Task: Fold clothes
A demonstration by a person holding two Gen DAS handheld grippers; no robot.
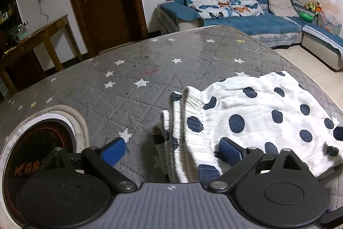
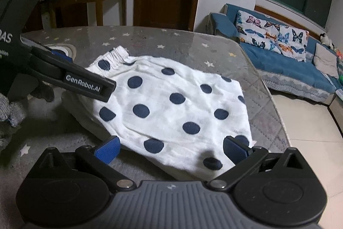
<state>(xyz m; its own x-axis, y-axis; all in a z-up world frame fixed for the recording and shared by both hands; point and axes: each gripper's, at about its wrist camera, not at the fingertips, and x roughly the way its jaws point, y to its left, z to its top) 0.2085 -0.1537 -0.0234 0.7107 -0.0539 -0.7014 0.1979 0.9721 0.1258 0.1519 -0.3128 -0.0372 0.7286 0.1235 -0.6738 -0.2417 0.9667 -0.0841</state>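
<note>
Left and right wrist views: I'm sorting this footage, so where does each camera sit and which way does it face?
Left wrist: on the left gripper, angled down at the folded polka-dot garment's elastic edge; its open fingers show.
Right wrist: on the right gripper, angled down over the garment's near edge; its open fingers and the left gripper show.
Shared: garment, star-print table cover, blue sofa.

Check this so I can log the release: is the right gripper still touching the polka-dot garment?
Cannot tell. In the right wrist view the right gripper stands open with the polka-dot garment lying between its pads, but no clear gap or contact shows at either pad.
</note>
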